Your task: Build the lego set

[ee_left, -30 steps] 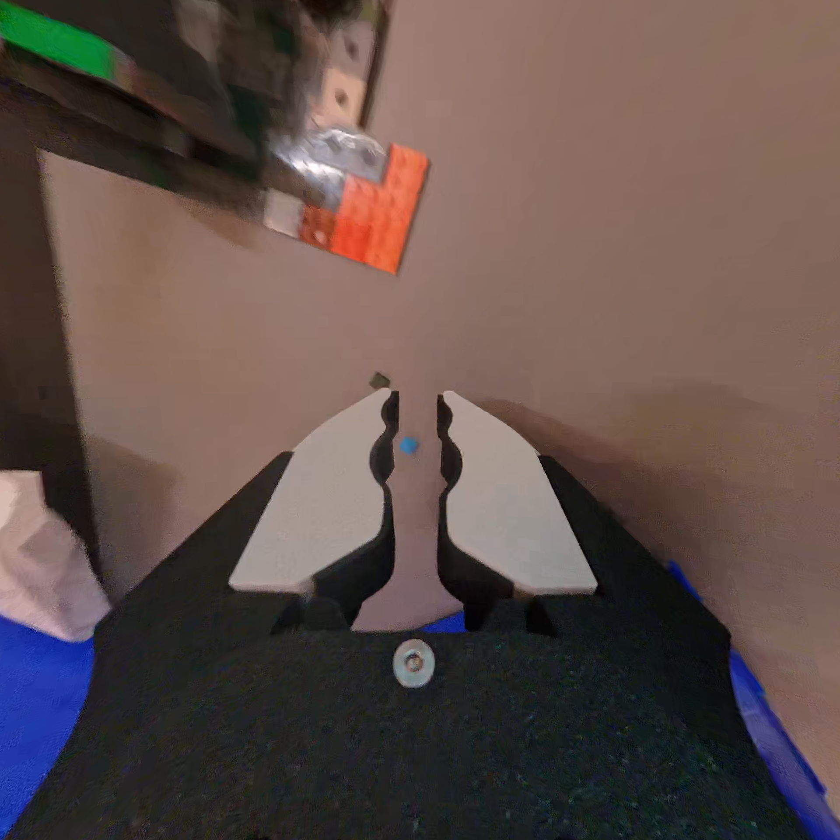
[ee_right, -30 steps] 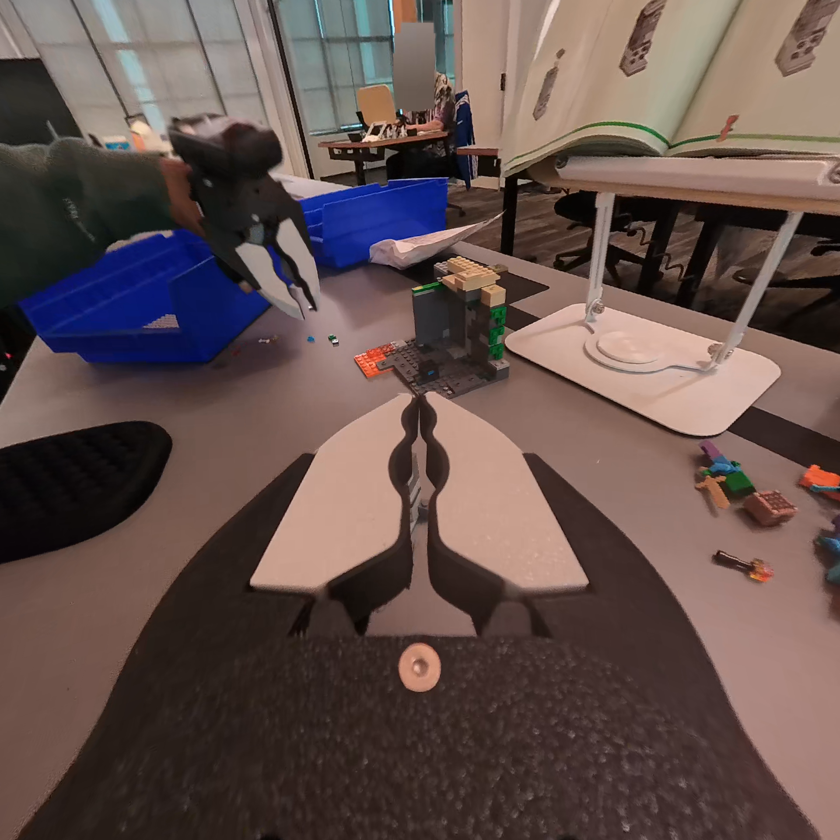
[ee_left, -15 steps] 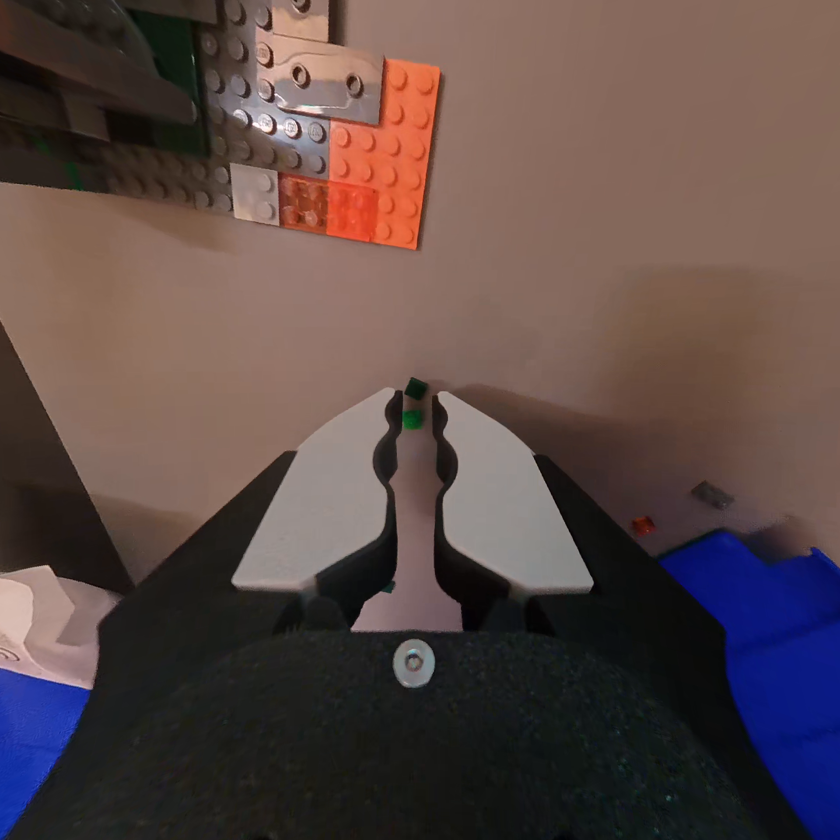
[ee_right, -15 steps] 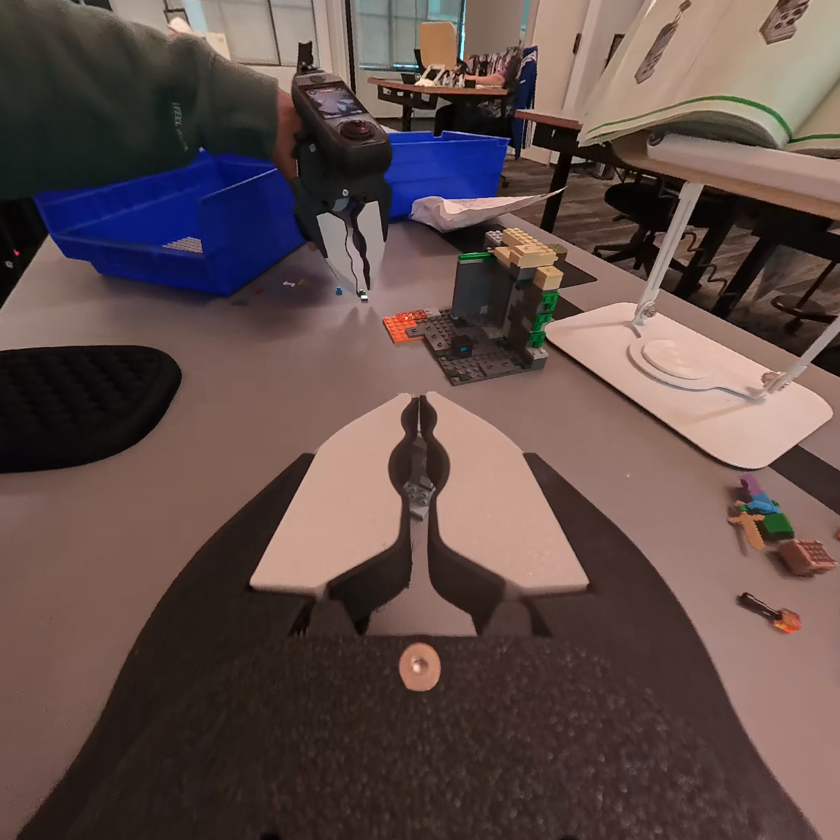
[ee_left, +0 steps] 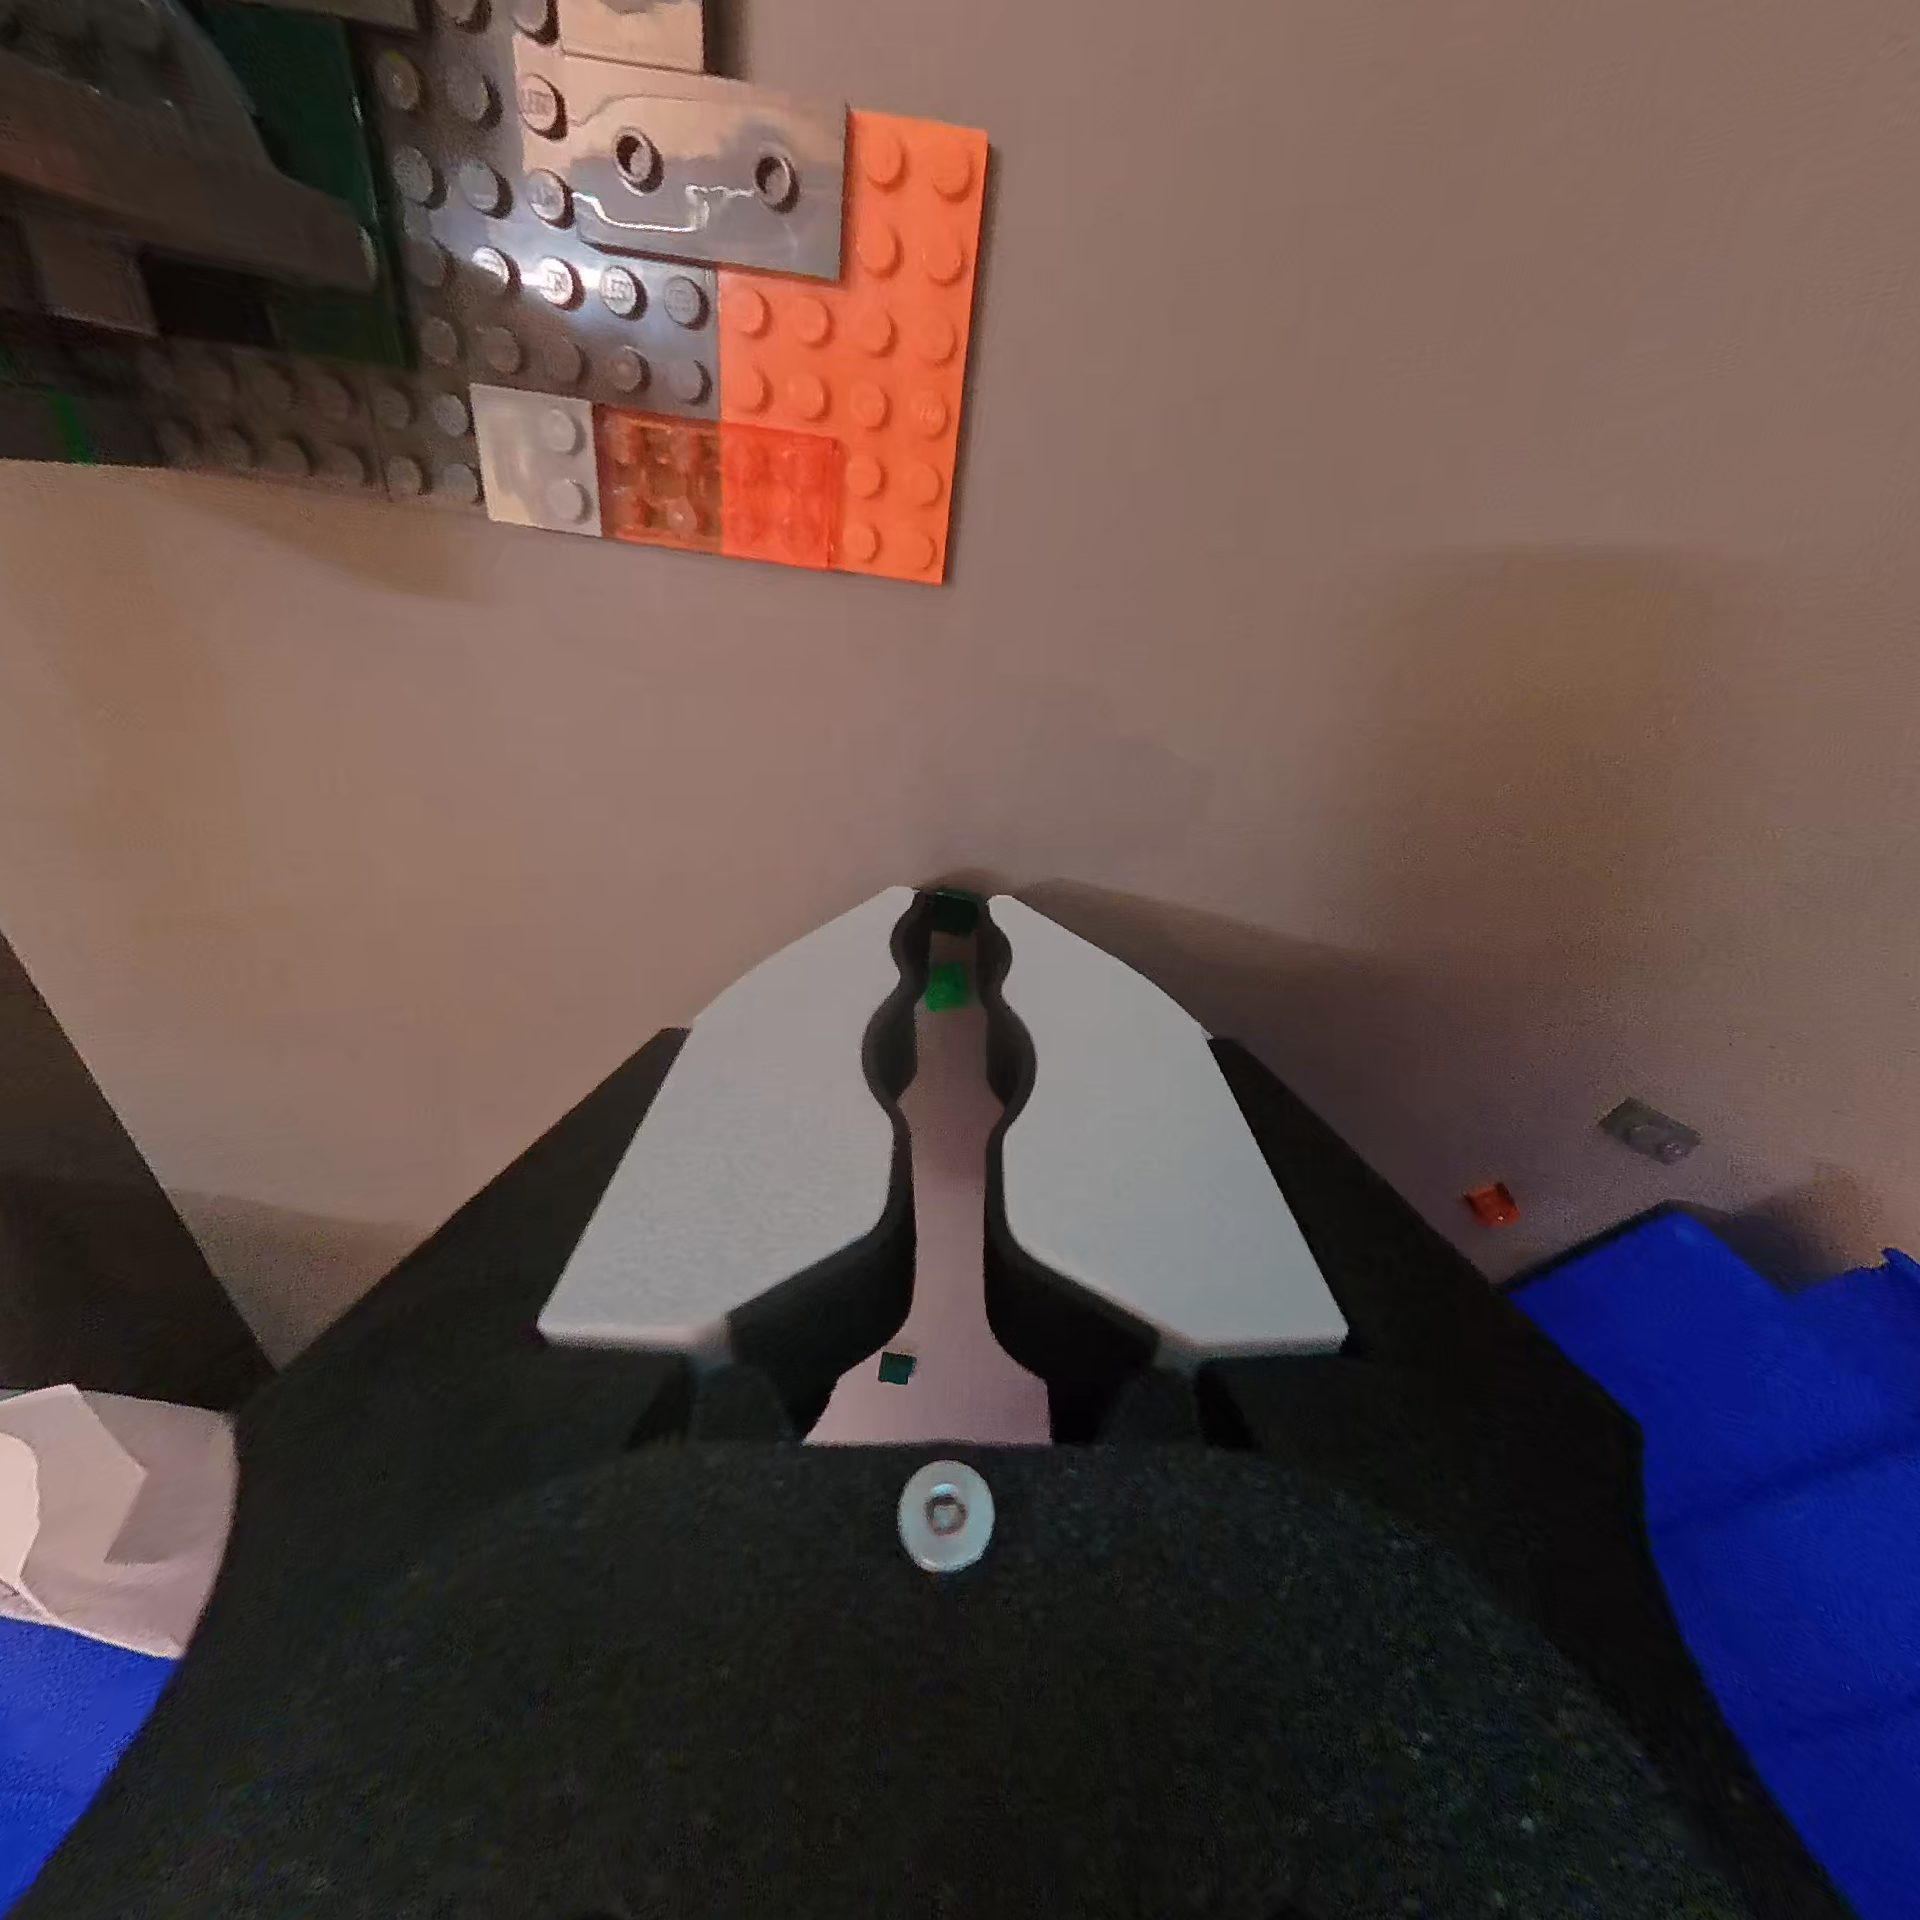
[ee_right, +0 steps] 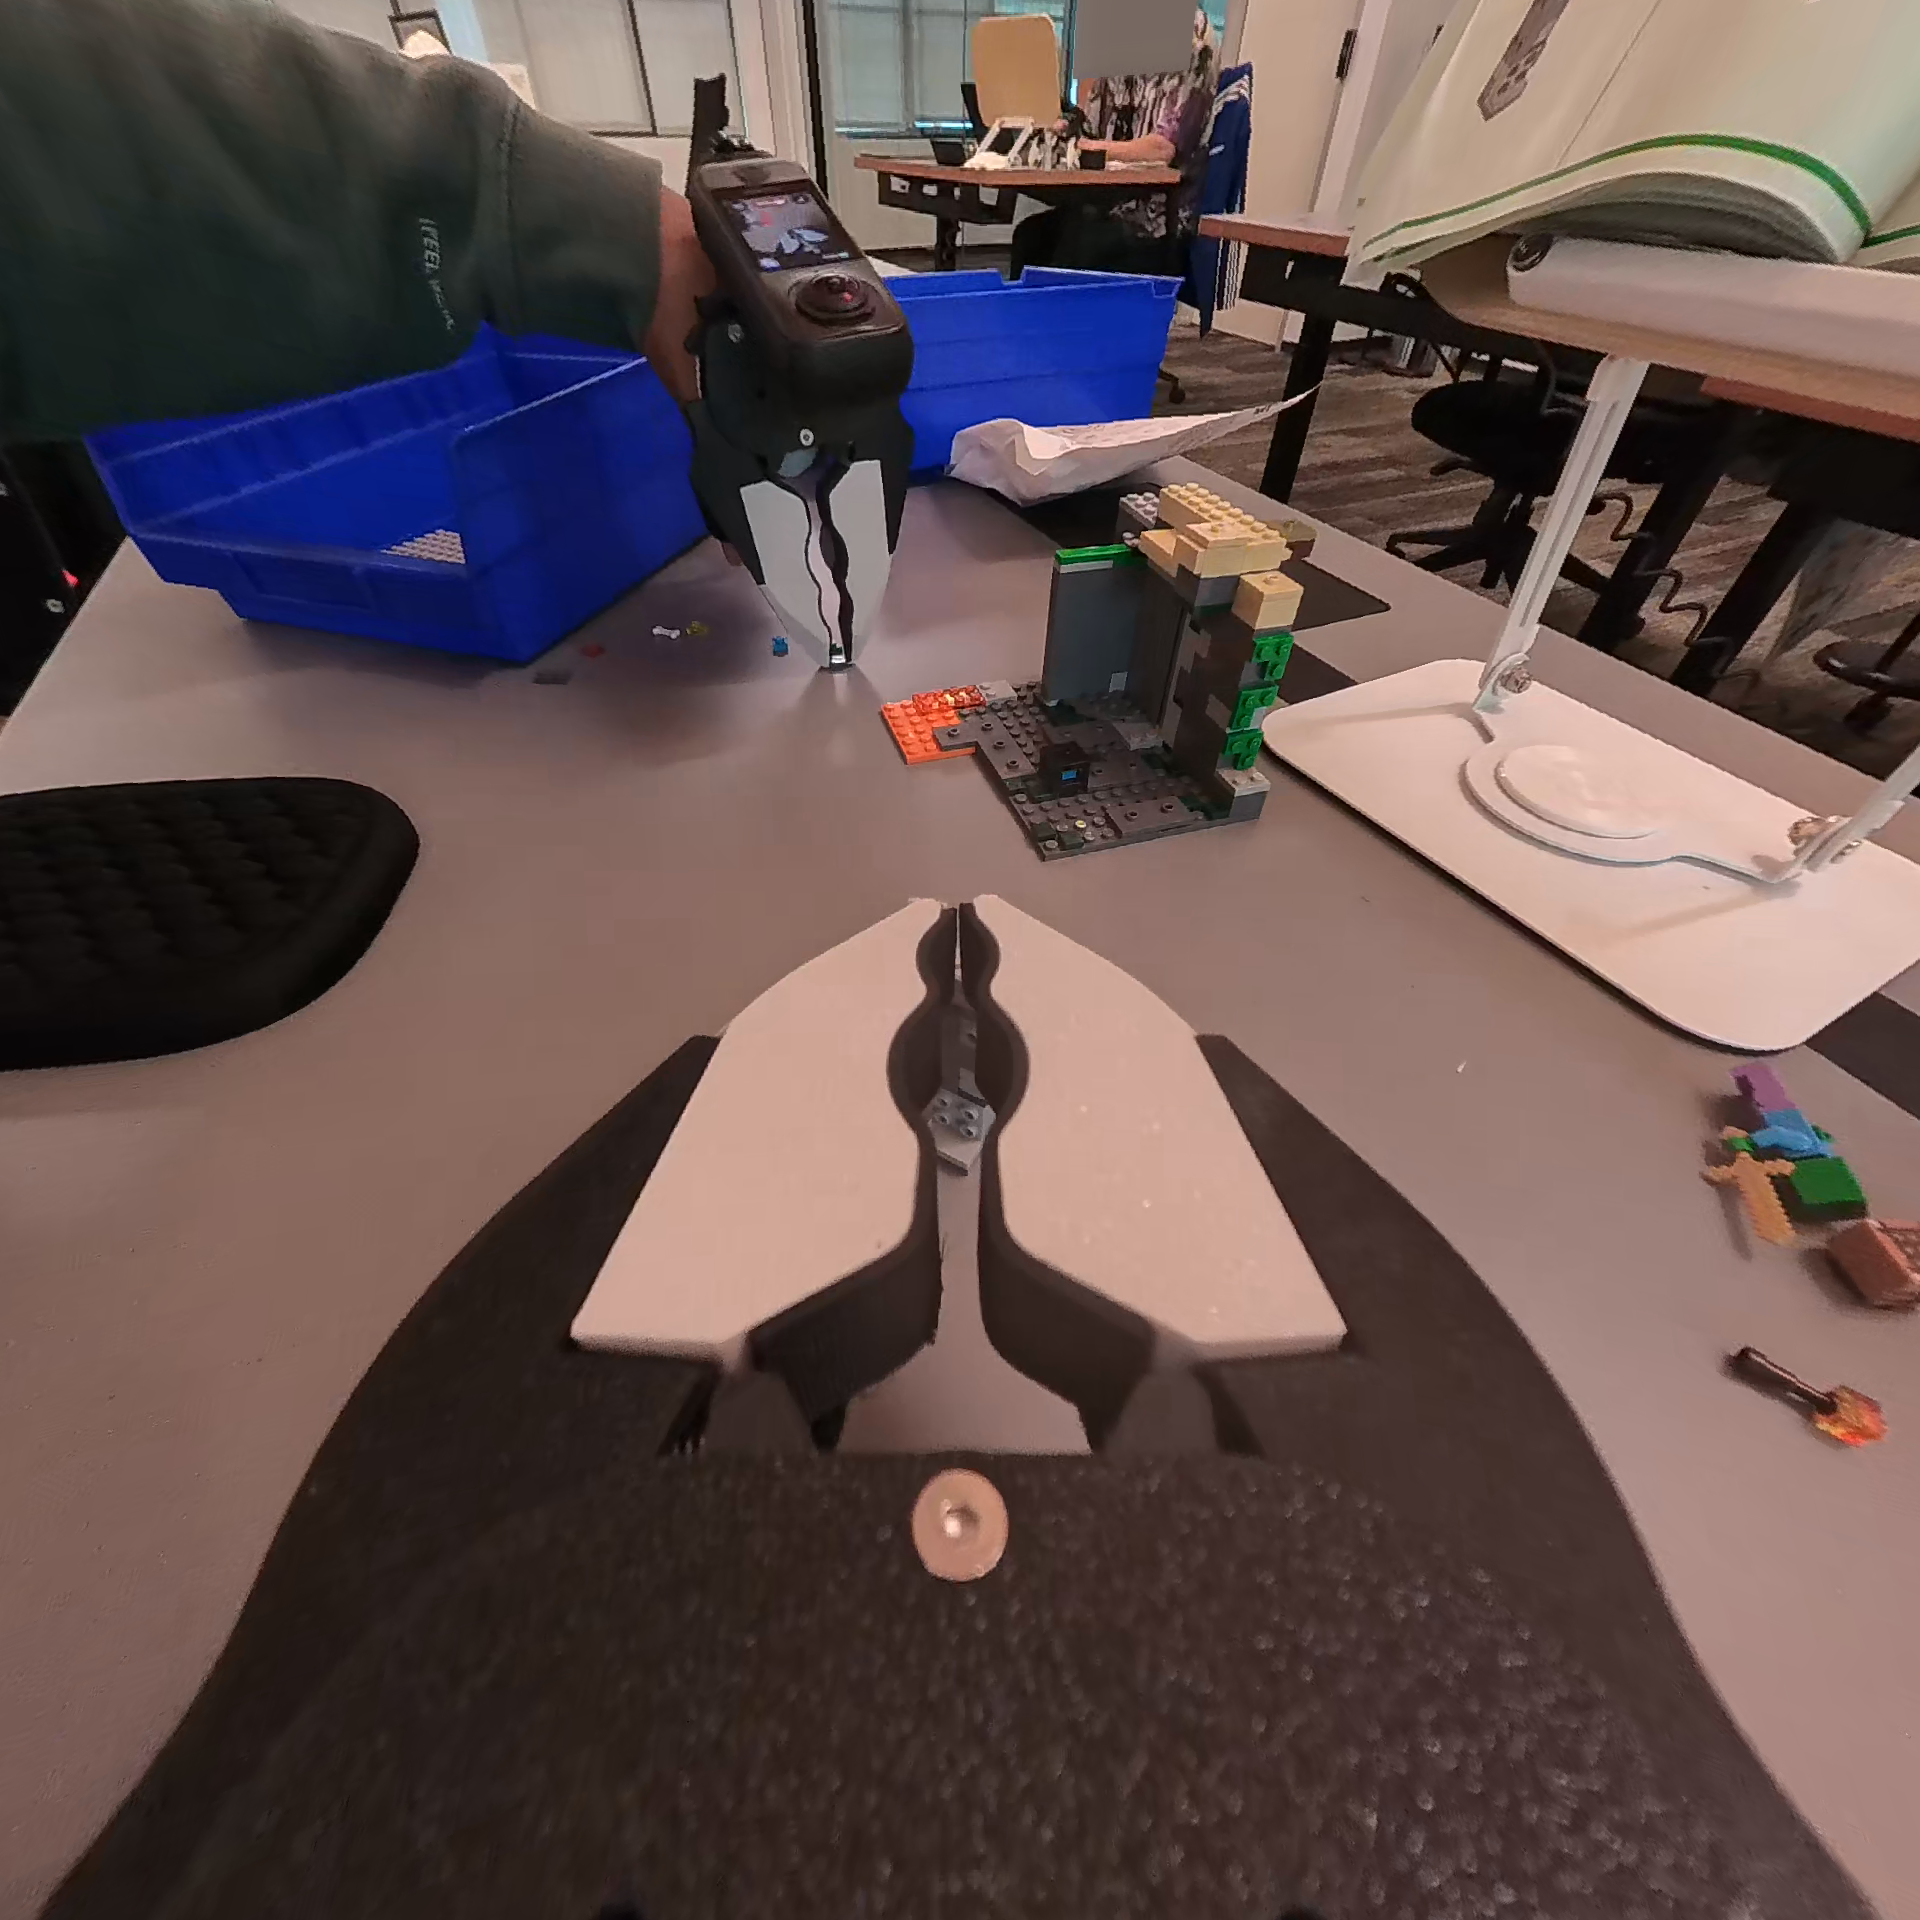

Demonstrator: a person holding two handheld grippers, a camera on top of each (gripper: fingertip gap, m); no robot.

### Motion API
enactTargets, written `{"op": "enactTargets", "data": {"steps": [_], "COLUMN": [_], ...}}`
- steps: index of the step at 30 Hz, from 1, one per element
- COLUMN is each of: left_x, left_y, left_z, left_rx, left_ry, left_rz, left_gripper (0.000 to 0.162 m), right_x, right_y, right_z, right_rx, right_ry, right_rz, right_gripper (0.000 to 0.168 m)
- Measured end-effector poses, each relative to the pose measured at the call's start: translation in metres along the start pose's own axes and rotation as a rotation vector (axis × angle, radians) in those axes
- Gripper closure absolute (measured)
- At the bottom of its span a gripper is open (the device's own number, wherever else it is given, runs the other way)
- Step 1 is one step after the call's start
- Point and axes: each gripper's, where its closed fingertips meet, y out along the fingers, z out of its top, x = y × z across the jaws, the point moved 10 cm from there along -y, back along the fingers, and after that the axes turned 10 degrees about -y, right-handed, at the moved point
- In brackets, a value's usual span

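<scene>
Our left gripper (ee_right: 834,652) points straight down at the worktop (ee_right: 675,831), tips touching it just in front of a blue bin (ee_right: 416,520). Its jaws stand slightly apart around a tiny green piece (ee_left: 951,914); whether they pinch it yet, we cannot tell. A second green piece (ee_left: 945,985) lies just behind, so we judge the jaws could catch both, or flick one away as they close. More loose bits, an orange stud (ee_left: 1492,1205) and a grey plate (ee_left: 1650,1128), lie beside the bin.

To the right stands the lego build (ee_right: 1132,686), its orange corner plate (ee_right: 920,727) nearest the left gripper. Nothing stands between them.

Our right gripper (ee_right: 958,914) hovers nearer us, clamped on a small grey piece (ee_right: 958,1127) that sits tilted between the jaws; it could slip or seat crooked when pressed.

Farther right are a white book stand (ee_right: 1558,831) and small figures (ee_right: 1797,1184).
</scene>
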Motion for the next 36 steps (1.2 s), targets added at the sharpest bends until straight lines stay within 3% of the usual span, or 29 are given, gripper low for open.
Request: {"op": "enactTargets", "data": {"steps": [9,17,24,30,36], "left_x": [0.017,0.085,0.123,0.139,0.159], "left_y": [-0.005,-0.04,-0.039,-0.025,-0.002], "left_z": [0.011,0.096,0.163,0.198,0.211], "left_rx": [0.018,0.187,0.251,0.235,0.184], "left_ry": [-0.034,0.059,0.013,-0.044,-0.042], "left_rz": [0.004,0.048,0.023,-0.043,-0.112], "left_gripper": [0.155,0.155,0.155,0.155,0.155], "right_x": [0.002,0.009,0.02,0.021,0.014], "right_y": [-0.002,-0.006,-0.015,-0.016,-0.011], "right_z": [0.001,-0.002,-0.007,-0.008,-0.009], "right_rx": [0.008,0.031,0.065,0.053,0.022], "right_ry": [0.001,0.021,0.087,0.061,0.017], "right_rz": [-0.009,-0.073,-0.149,-0.174,-0.147], "right_gripper": [0.168,0.168,0.168,0.168,0.168]}}
